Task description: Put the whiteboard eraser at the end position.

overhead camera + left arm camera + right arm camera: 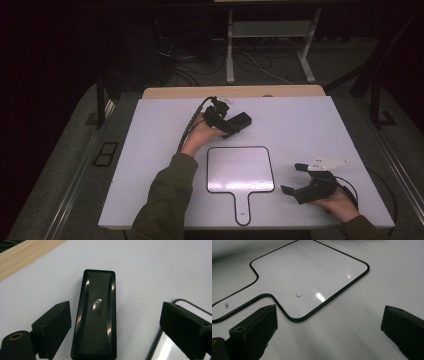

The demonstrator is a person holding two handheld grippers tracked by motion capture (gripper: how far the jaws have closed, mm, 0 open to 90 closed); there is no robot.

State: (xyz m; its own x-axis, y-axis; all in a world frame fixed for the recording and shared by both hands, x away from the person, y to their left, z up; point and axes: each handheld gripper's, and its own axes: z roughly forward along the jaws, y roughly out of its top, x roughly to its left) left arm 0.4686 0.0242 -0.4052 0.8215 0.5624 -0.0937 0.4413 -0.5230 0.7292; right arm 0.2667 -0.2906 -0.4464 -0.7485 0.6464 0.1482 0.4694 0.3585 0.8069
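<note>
A black eraser [96, 315] with a small logo lies flat on the white table between the jaws of my left gripper [117, 315]. The jaws stand apart on either side and neither pad touches it. In the high view the left gripper [227, 124] is at the table's middle back, with the eraser [241, 120] at its tips. A small white paddle-shaped whiteboard [240, 170] with a black rim lies in the middle, handle toward the person. It carries a tiny dark mark [298, 295]. My right gripper [292, 178] rests open to its right, with nothing between its jaws [329, 322].
The white table top [150, 150] has a wooden strip [175, 92] along its far edge. The whiteboard's corner [175, 302] lies just right of the left gripper's jaws. Cables and metal stand legs [230, 50] are on the floor beyond the table.
</note>
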